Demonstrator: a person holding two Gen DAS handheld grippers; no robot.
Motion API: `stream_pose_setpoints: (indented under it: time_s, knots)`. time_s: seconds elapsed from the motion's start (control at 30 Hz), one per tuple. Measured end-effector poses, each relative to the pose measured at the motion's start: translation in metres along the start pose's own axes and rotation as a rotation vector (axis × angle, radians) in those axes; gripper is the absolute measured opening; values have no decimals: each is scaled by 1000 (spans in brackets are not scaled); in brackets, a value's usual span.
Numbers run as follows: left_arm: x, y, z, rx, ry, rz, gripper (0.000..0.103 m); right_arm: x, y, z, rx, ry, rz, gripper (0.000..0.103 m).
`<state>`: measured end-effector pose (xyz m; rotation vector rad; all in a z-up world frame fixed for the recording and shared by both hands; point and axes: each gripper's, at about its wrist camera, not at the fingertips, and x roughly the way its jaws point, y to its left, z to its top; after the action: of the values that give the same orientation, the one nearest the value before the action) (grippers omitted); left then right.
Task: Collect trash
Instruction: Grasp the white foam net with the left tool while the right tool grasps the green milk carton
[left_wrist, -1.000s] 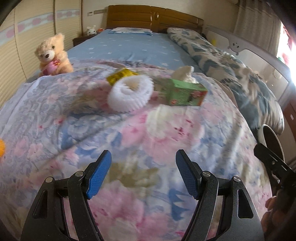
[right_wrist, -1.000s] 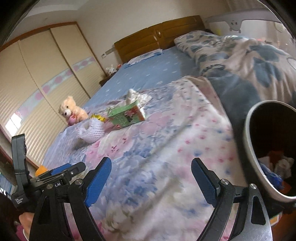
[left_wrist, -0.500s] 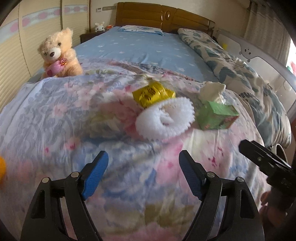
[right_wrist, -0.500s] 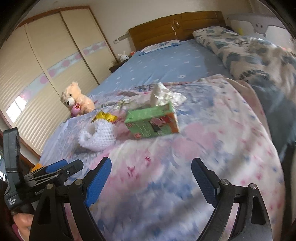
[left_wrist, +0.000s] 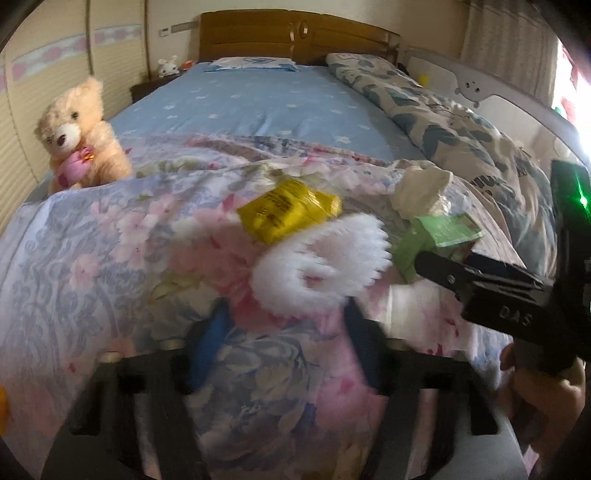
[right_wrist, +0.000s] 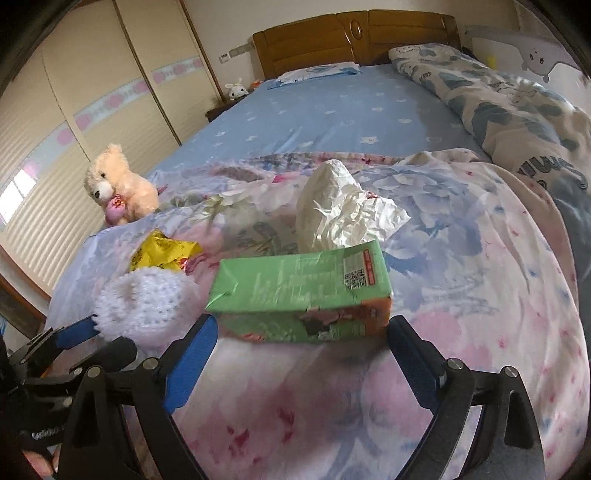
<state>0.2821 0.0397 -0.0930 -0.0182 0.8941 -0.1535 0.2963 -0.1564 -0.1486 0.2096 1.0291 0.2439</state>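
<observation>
Now the reach-in step is in hand, judged from how things lie: both tongs are at the trash and nothing is lifted yet. On the bed, the floral quilt (right_wrist: 461, 258) carries all of it, and the green carton (right_wrist: 299, 291) serves as landmark. Behind the carton lies the crumpled tissue (right_wrist: 340, 210), touching its back edge. Left of the carton sits the white foam net (right_wrist: 147, 306), and behind that net the yellow wrapper (right_wrist: 162, 253). Well off to the left a teddy bear (right_wrist: 118, 188) sits, no trash.

The right tongs (right_wrist: 301, 347) stand wide open, one blue pad at each end of the carton, neither pressing it. The left tongs (left_wrist: 284, 339) are blurred and closing just under the net, whose lower rim dips between the pads; whether they press it I cannot tell.

Next, I judge, the right tongs must ease forward and squeeze the carton's ends squarely, since a light box may tip or slide on soft cloth. The net is springy and calls for a firm pinch on its rim.
</observation>
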Motion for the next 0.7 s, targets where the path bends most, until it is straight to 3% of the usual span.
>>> stream_pose_setpoints:
  time_s: [0.07, 0.13, 0.2, 0.47, 0.53, 0.57, 0.63, 0.67, 0.7]
  knots:
    - [3, -2, 0, 3, 16, -23, 23, 1, -1, 2, -4, -13, -9, 93]
    - [3, -5, 0, 8, 13, -30, 16, 0, 0, 2, -9, -17, -13, 93]
    - [0, -7, -2, 10, 7, -36, 2, -2, -1, 1, -14, -21, -9, 92]
    - [-20, -11, -15, -9, -19, -63, 1, -34, -12, -15, 0, -53, 15, 92]
    - [-22, -14, -17, 2, -17, -41, 2, -45, -17, -21, 15, -58, 27, 92]
    - [-21, -15, -17, 1, -9, -35, 10, -51, -19, -24, 24, -63, 33, 92]
    - [-19, -15, -15, -21, 3, -13, 52, -63, -24, -30, 38, -74, 39, 92]
    - [-18, -14, -14, -32, -6, 14, 86, -68, -26, -33, 43, -78, 42, 92]
    - [-19, -13, -13, -44, -27, 49, 93, -73, -28, -37, 51, -82, 43, 92]
